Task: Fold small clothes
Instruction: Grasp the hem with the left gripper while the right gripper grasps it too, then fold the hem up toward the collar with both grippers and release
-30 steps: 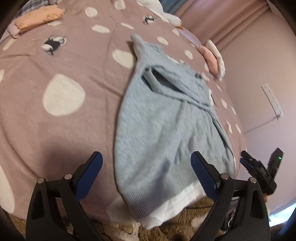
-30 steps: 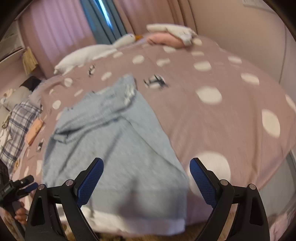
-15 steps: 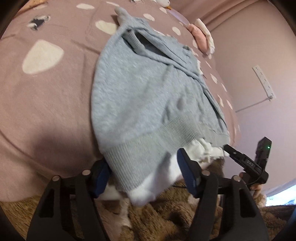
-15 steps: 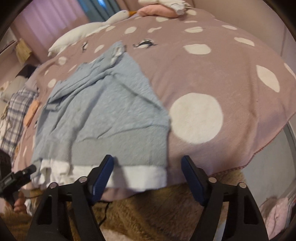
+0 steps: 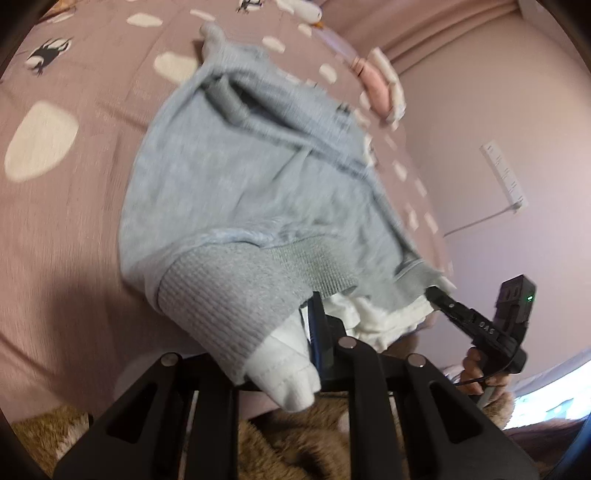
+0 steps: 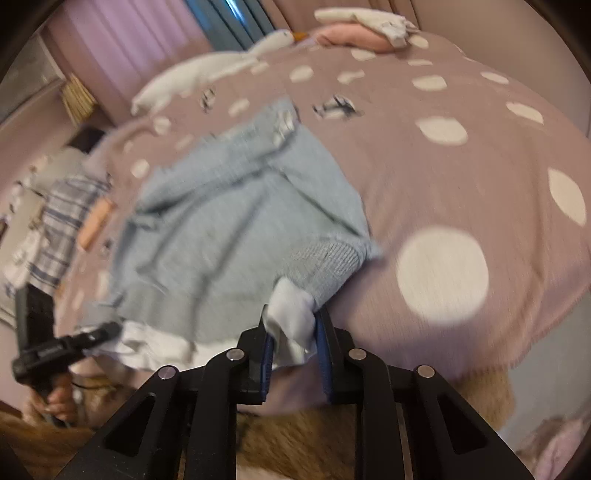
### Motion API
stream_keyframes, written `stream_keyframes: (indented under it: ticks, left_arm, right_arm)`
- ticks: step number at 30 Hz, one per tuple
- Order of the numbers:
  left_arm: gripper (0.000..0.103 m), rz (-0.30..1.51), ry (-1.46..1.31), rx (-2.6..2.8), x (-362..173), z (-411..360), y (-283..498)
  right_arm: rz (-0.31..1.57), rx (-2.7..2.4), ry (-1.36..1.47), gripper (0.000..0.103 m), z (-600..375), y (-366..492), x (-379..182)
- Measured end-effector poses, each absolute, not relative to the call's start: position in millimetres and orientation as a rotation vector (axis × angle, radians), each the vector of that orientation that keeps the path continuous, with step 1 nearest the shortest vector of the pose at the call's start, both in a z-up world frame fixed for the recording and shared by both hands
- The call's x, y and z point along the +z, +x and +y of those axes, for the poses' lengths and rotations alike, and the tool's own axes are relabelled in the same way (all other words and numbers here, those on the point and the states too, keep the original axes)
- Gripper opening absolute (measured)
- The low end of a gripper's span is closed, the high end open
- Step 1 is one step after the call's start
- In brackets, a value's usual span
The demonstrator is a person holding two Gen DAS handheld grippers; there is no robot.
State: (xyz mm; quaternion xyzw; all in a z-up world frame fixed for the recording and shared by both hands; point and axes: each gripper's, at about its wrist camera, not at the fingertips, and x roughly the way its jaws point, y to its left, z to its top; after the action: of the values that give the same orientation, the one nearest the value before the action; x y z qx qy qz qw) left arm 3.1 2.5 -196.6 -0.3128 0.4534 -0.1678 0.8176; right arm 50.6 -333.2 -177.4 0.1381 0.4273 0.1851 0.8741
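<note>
A small grey-blue knit sweater (image 5: 251, 177) with a white under-hem lies on the pink spotted bed cover (image 5: 74, 221), its ribbed hem at the near edge of the bed. My left gripper (image 5: 291, 326) is shut on the hem's left corner; cloth drapes over and hides its left finger. In the right wrist view the sweater (image 6: 236, 221) is bunched at its right hem corner, and my right gripper (image 6: 293, 325) is closing with its blue pads pressing on that white and ribbed corner. Each gripper shows in the other's view: the right gripper (image 5: 443, 301) and the left gripper (image 6: 107, 330).
Folded pink and white clothes (image 6: 354, 35) and a white goose plush (image 6: 207, 70) lie at the far end of the bed. A plaid cloth (image 6: 62, 221) lies at far left. A brown furry rug (image 5: 295, 450) is below the bed edge. A wall socket strip (image 5: 504, 177) is at right.
Both grippers went from wide open above the hem to shut on its two corners. The hem has bunched up and lifted slightly at each corner.
</note>
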Motion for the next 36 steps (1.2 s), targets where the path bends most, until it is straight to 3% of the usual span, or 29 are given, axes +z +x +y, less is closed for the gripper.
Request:
stream_keyframes:
  ticks: [11,15,19,23,26,28,36]
  left_arm:
    - [0.017,0.815,-0.731,-0.298,-160.1,31.7,65.4]
    - [0.020,0.845,-0.716,-0.261,-169.5,35.1,91.4]
    - [0.031,0.864,-0.695,-0.230,-175.1,42.3,102.8]
    - [0.061,0.824,-0.658,-0.189,-158.7,54.5,101.0]
    - [0.063,0.748,-0.579,-0.122,-140.3,67.7,90.7]
    - [0.061,0.752,-0.586,-0.116,-137.9,77.8,88.8]
    - [0.059,0.789,-0.538,-0.104,-147.0,78.4,92.9]
  right_arm:
    - [0.786,0.329,0.351,0.016,-316.4,118.0,-147.9]
    - [0.793,0.291,0.340,0.016,-311.1,140.8,-152.2]
    - [0.812,0.266,0.342,0.016,-309.9,160.4,-159.5]
    - [0.820,0.222,0.339,0.016,-315.6,164.4,-153.4]
    - [0.758,0.224,0.320,0.027,-326.2,152.9,-137.1]
    - [0.736,0.187,0.284,0.059,-336.1,144.5,-129.2]
    - [0.786,0.240,0.167,0.062,-337.1,148.5,-143.8]
